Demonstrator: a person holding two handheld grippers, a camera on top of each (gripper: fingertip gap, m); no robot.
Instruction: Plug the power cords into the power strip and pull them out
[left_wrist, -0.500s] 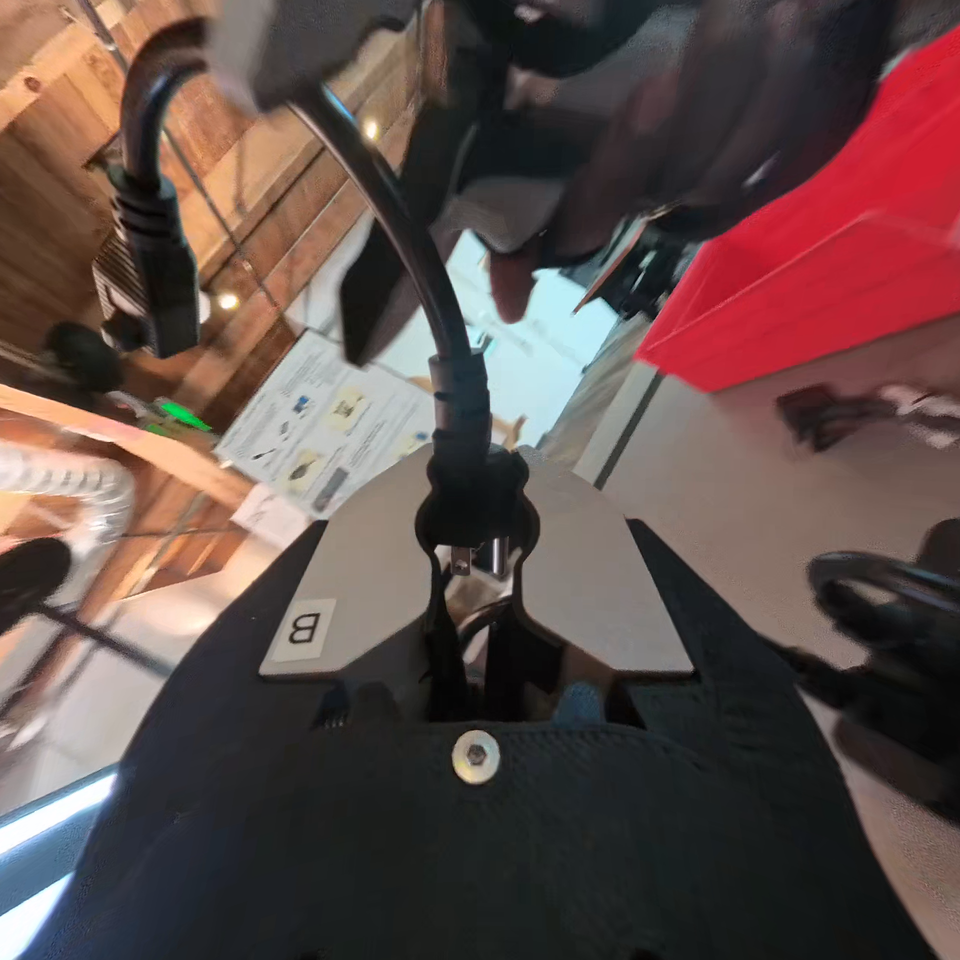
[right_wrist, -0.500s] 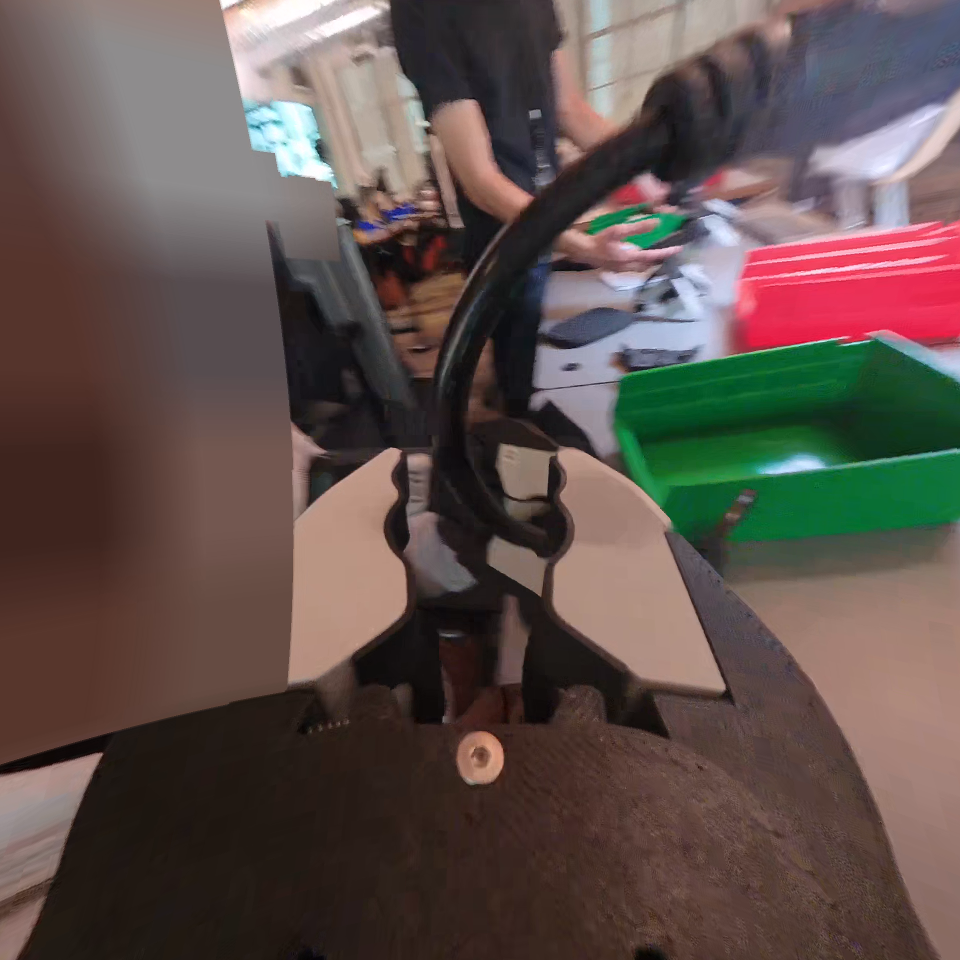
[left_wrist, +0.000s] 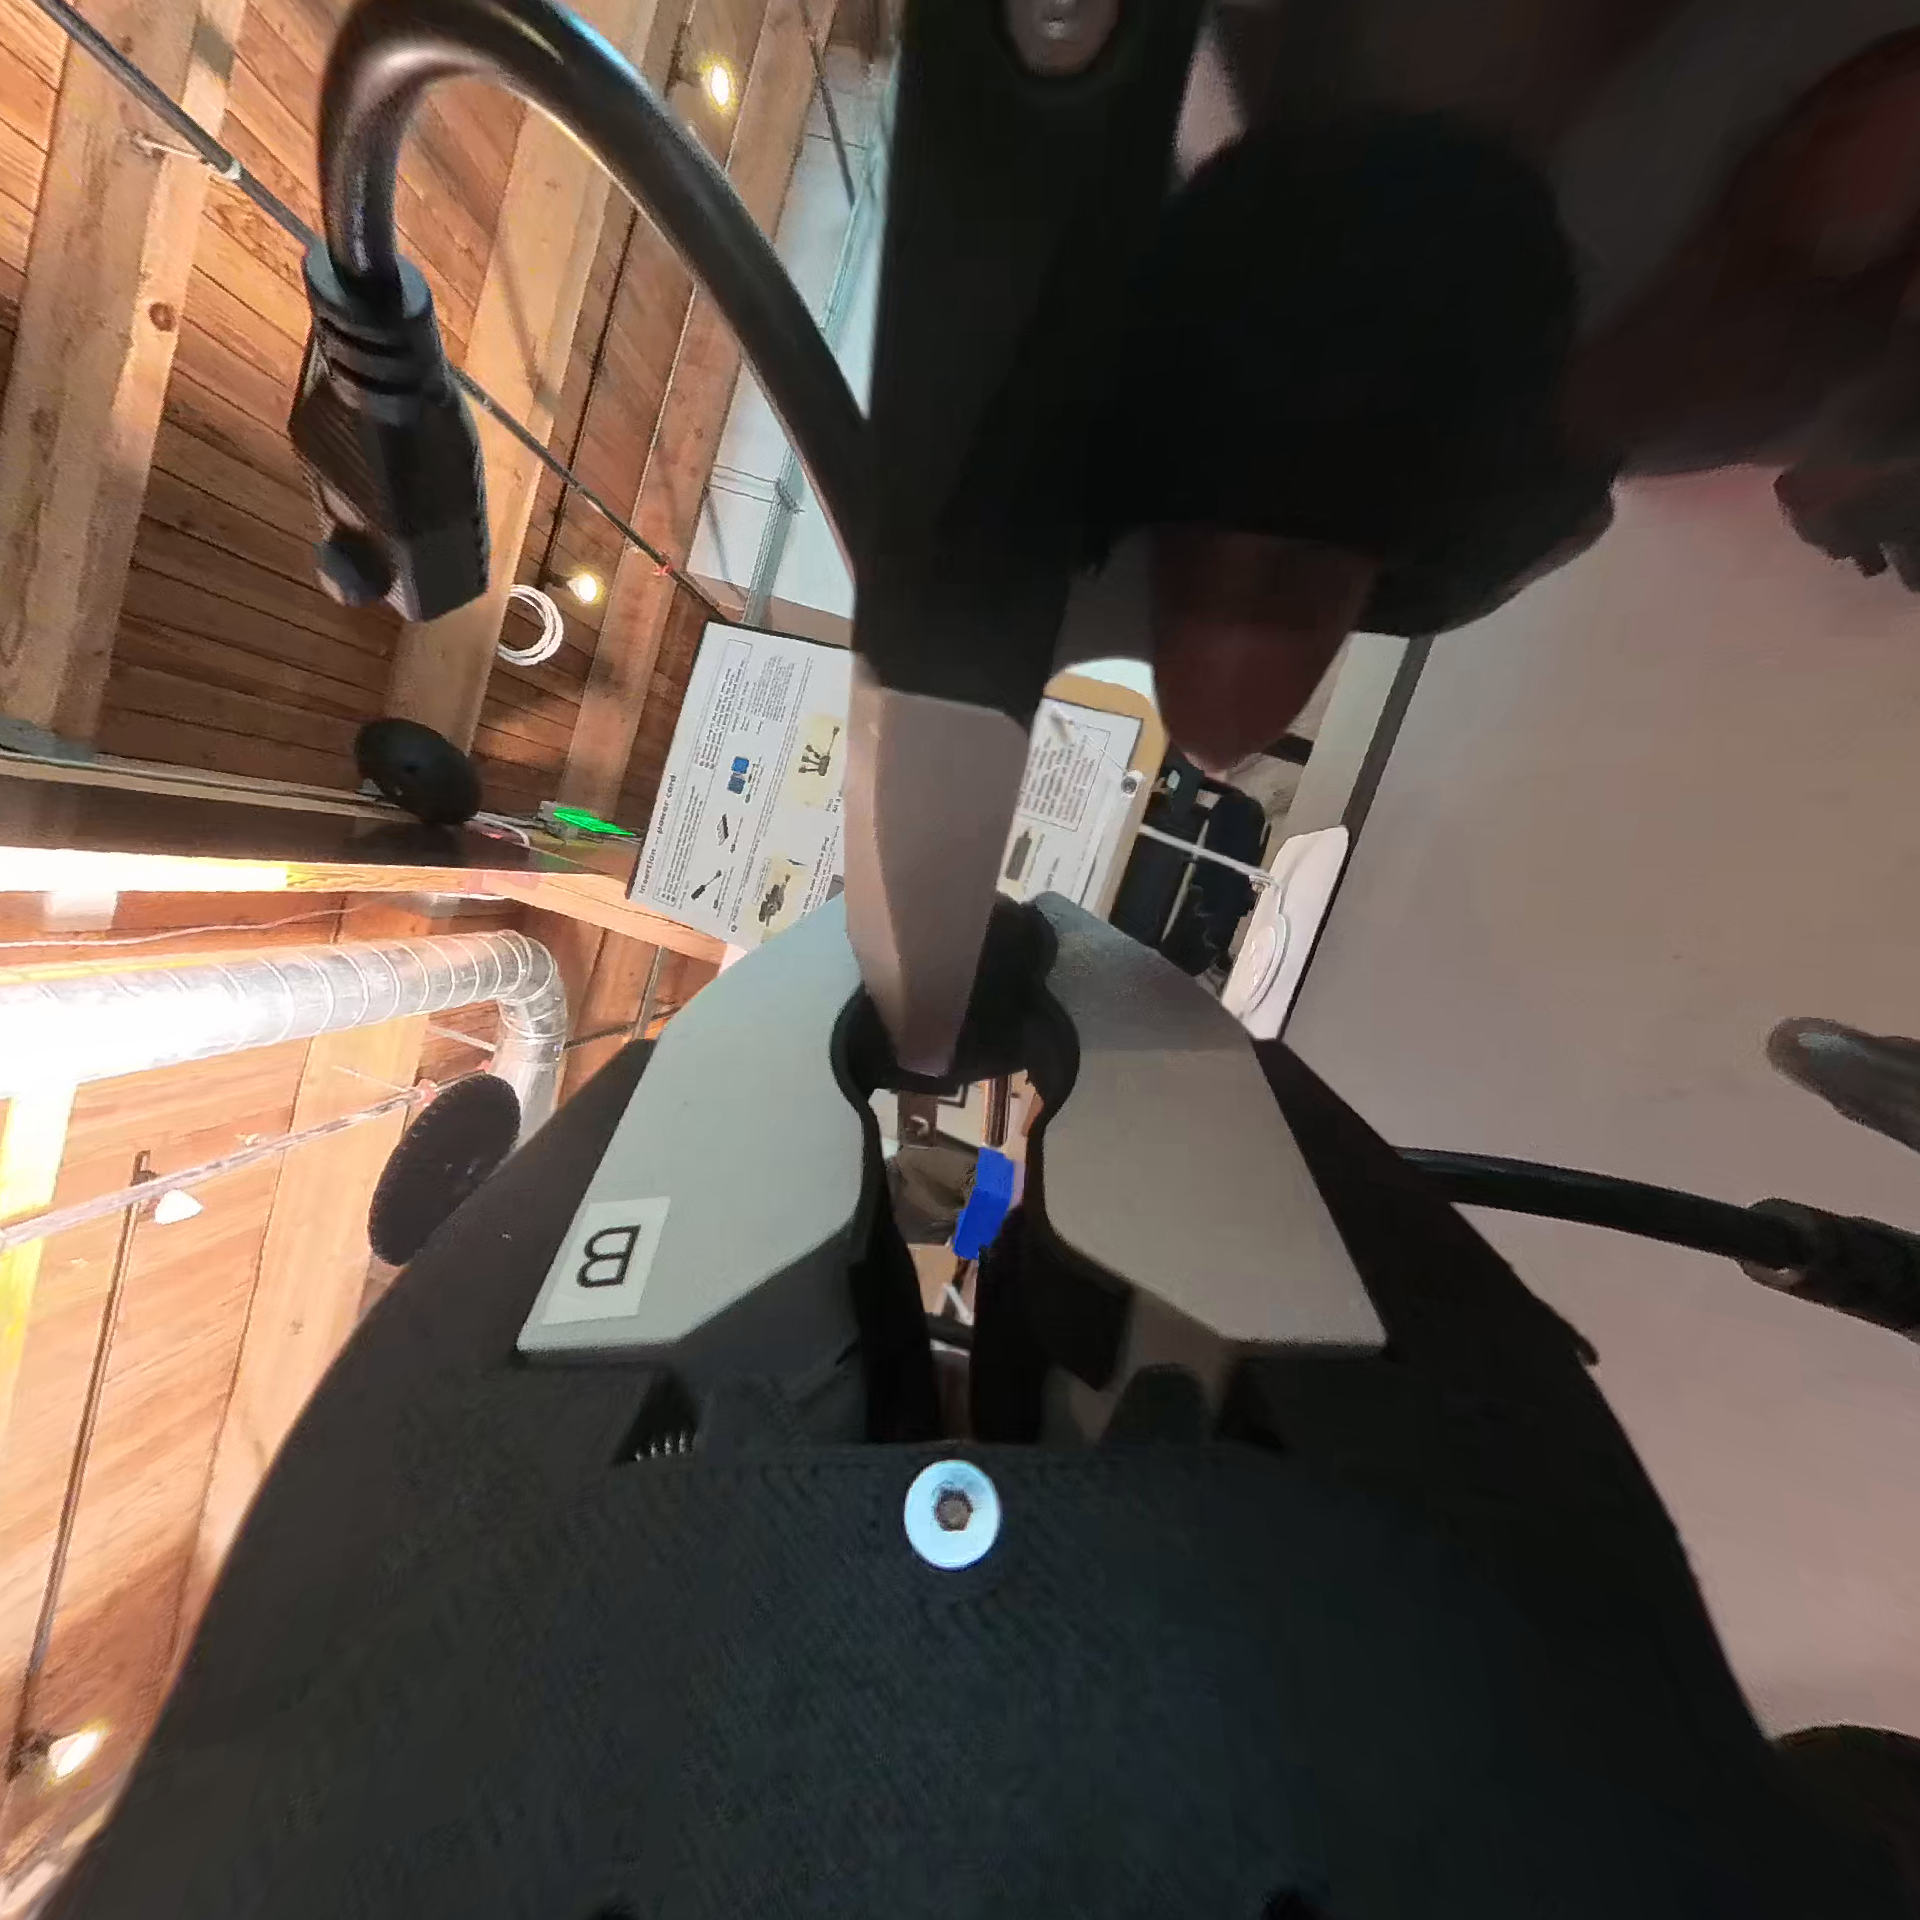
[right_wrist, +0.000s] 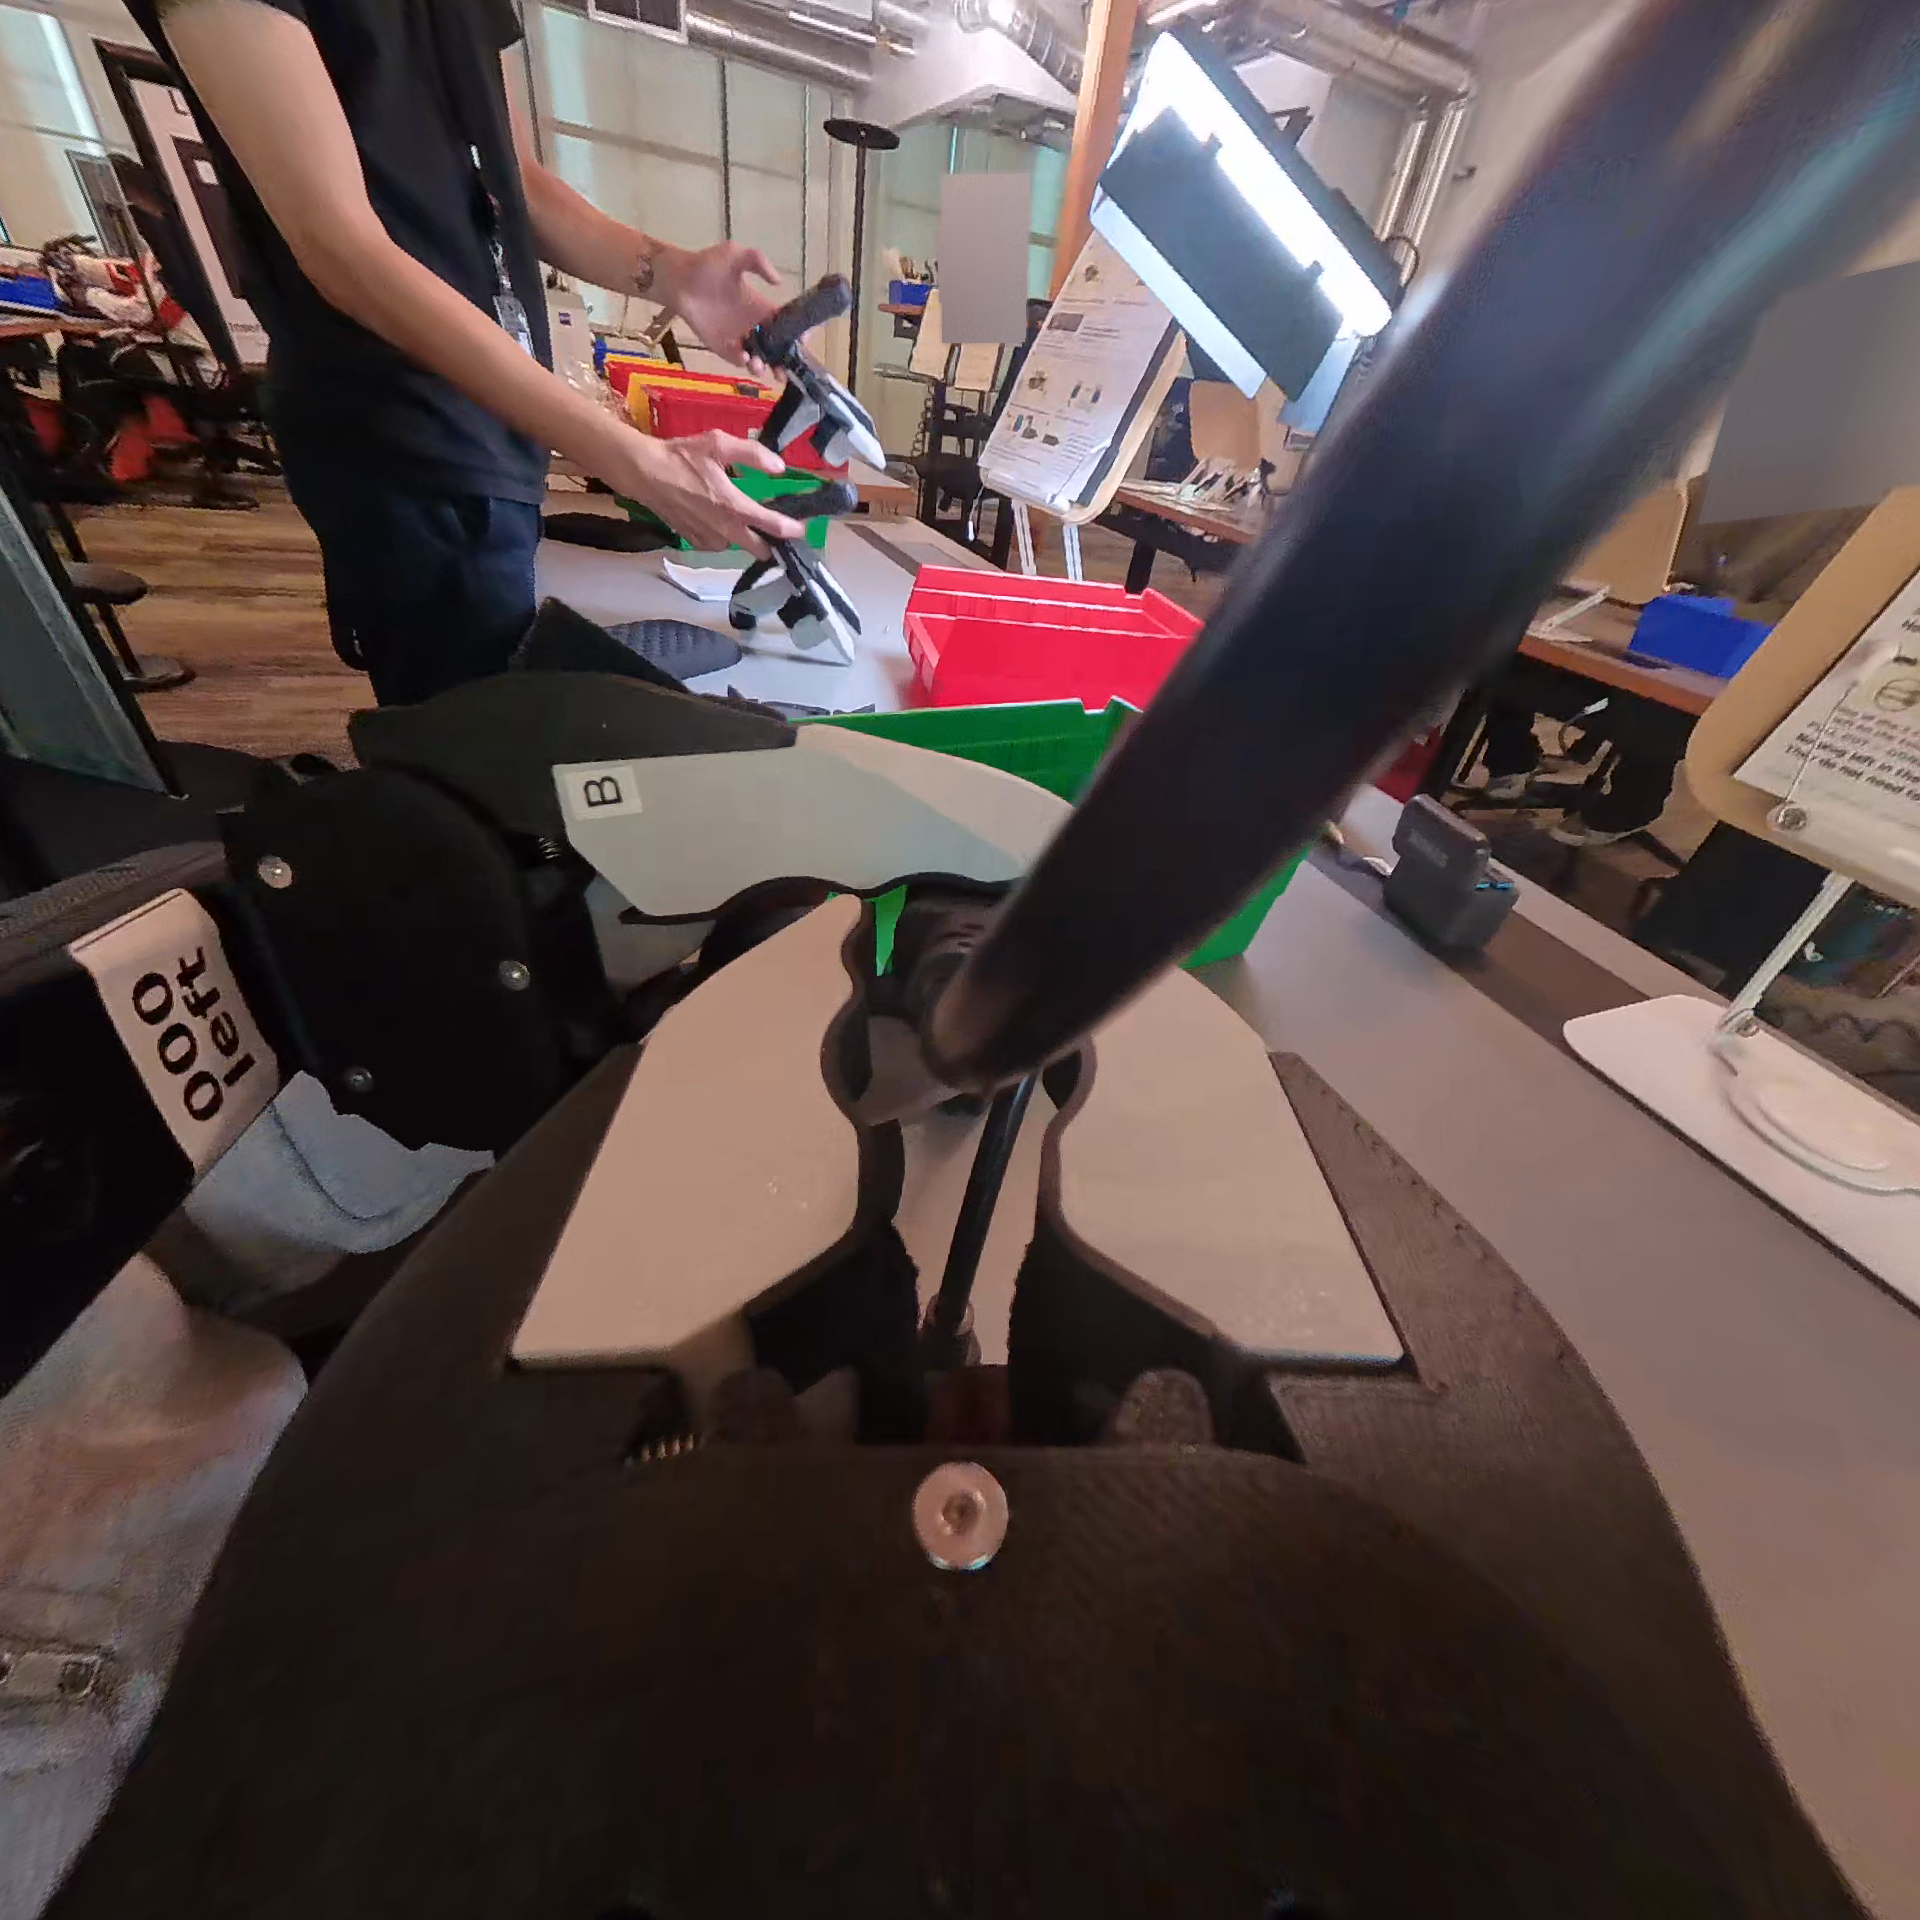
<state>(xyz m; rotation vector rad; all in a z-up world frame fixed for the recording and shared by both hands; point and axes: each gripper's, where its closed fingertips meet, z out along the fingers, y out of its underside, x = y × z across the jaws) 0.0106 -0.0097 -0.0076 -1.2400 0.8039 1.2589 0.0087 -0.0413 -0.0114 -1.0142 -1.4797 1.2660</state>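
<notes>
Regrasp step – left gripper and right gripper both pinch the plug beside the green bin – next, find the strip

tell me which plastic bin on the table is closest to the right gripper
The green plastic bin, directly behind the right gripper; the red plastic bin sits farther back.

Wood-plank ceiling, silver duct — grey tables, tall windows.
</notes>
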